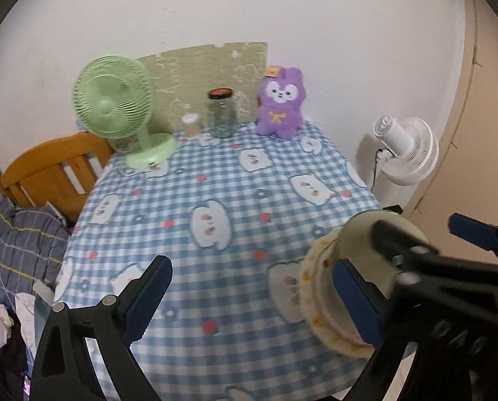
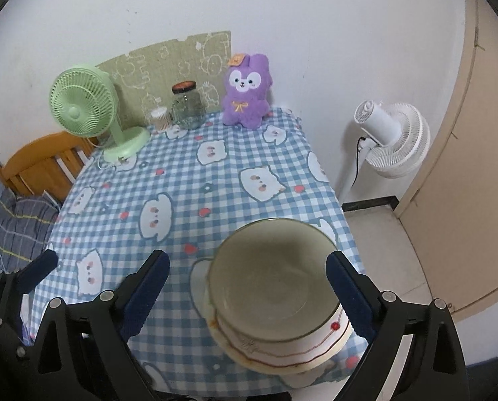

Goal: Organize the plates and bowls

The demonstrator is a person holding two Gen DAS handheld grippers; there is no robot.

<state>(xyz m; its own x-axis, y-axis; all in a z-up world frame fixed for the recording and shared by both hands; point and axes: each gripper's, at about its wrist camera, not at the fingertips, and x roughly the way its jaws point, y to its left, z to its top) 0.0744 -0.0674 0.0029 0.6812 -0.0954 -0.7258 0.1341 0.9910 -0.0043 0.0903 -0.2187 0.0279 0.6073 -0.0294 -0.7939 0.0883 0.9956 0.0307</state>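
Observation:
A cream bowl point(image 2: 275, 277) with a red line and small red motifs sits inside a wider dish point(image 2: 220, 332) with a yellow-flecked rim, near the table's front right corner. My right gripper point(image 2: 249, 292) hovers over this stack, open, its blue pads wide apart and not pressing on it. In the left wrist view the same stack point(image 1: 319, 287) lies to the right, partly hidden behind the left gripper's right finger and the right gripper point(image 1: 422, 229). My left gripper point(image 1: 252, 300) is open over bare cloth, with nothing between its fingers.
The table wears a blue checked cloth point(image 2: 182, 173). At its back stand a green desk fan point(image 2: 81, 107), a small tub point(image 2: 160, 117), a glass jar point(image 2: 187, 105) and a purple plush toy point(image 2: 245, 93). A white floor fan point(image 2: 392, 137) stands right; a wooden headboard point(image 2: 41, 163) left.

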